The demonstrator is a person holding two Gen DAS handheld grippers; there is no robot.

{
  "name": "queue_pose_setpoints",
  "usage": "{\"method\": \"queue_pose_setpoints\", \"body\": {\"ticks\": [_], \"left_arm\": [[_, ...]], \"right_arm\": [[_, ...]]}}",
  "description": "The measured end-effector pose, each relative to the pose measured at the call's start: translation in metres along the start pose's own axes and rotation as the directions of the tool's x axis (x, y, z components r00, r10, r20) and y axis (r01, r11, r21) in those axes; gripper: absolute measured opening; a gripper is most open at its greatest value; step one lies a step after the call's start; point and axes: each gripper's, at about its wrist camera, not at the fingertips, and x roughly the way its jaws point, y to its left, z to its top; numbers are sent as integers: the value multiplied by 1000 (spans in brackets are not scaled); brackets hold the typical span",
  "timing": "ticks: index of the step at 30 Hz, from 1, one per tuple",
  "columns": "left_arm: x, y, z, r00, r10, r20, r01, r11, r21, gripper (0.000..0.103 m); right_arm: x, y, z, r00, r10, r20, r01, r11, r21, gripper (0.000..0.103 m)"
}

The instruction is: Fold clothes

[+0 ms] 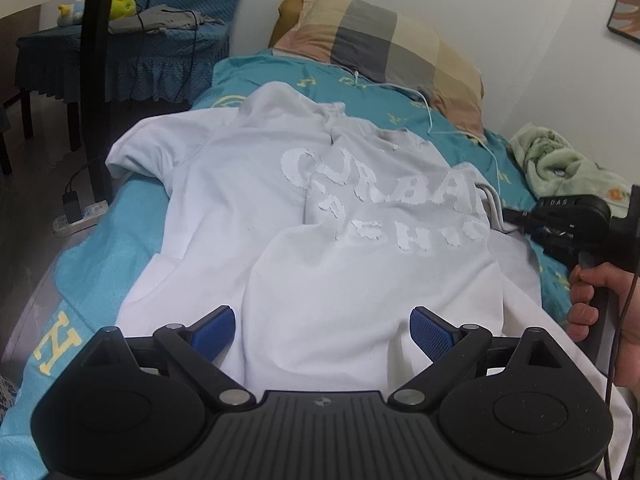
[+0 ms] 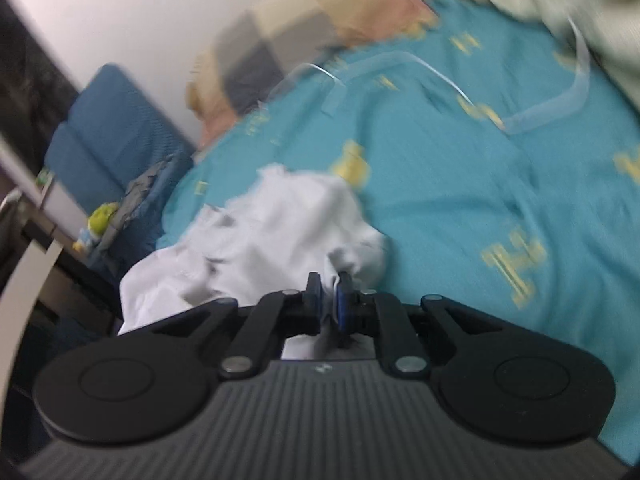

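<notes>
A white T-shirt (image 1: 320,216) with raised white lettering lies spread on the teal bed sheet (image 1: 120,224), collar toward the pillow. My left gripper (image 1: 322,330) is open, its blue pads on either side of the shirt's lower part, touching no cloth that I can tell. My right gripper (image 2: 329,300) is shut on a fold of the white T-shirt (image 2: 264,232) at its right sleeve side and lifts it. The right gripper also shows in the left wrist view (image 1: 496,210) at the shirt's right edge, held by a hand. The right wrist view is blurred.
A checked pillow (image 1: 384,40) lies at the head of the bed by the wall. A white cable (image 1: 432,112) runs across the sheet. A green blanket (image 1: 560,160) is bunched at the right. A blue-covered chair (image 1: 160,40) and a power strip (image 1: 76,216) are left of the bed.
</notes>
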Motion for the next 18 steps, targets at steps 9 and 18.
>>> {"method": "queue_pose_setpoints", "body": {"ticks": [9,18], "left_arm": [[-3,13,2,999,-35,27,38,995,-92,96],[-1,12,-1,999,-47,14,48,995,-86,96]], "right_arm": [[30,141,-66,964,173,-201,-255,813,-523,9],[25,133,-69,929,241,-280,-339,858,-386,35]]}}
